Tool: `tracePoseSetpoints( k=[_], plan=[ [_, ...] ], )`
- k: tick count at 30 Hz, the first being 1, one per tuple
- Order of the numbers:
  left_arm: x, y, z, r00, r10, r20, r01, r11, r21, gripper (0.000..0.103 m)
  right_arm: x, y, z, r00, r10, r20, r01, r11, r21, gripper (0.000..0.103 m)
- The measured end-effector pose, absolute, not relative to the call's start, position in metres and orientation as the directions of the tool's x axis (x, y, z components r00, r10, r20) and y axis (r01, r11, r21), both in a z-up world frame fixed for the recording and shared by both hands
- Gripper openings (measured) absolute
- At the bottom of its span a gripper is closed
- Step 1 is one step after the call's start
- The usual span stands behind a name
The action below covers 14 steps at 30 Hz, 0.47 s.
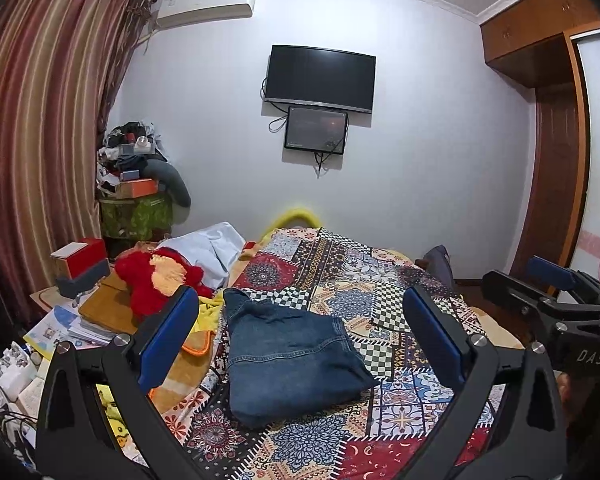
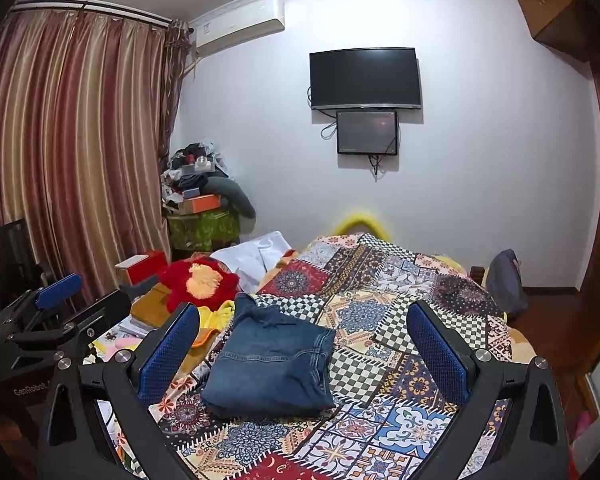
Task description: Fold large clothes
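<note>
Folded jeans [image 1: 288,356] on the bed [image 1: 400,288], untouched beyond both spread, empty tongs [image 1: 300,336] [image 2: 304,340].

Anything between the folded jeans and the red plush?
Yes: a yellow cloth bunched between the folded jeans and the red plush, clearest in the right wrist view.
</note>
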State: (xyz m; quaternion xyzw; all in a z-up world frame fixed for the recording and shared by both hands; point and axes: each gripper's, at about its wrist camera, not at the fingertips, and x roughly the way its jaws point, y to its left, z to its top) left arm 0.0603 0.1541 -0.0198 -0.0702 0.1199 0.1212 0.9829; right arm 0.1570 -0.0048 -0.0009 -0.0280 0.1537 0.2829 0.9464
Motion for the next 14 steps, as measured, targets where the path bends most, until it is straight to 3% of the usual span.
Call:
tracePoseSetpoints(
  k=[14],
  plan=[
    [0.0627,0.1529,-0.0227,0.942,0.207,-0.266,-0.245,0.962,-0.119,0.103,0.1570,-0.0056,-0.0017,0.791,0.527,-0.312,-0.542,0.839,0.043,0.103]
  ],
)
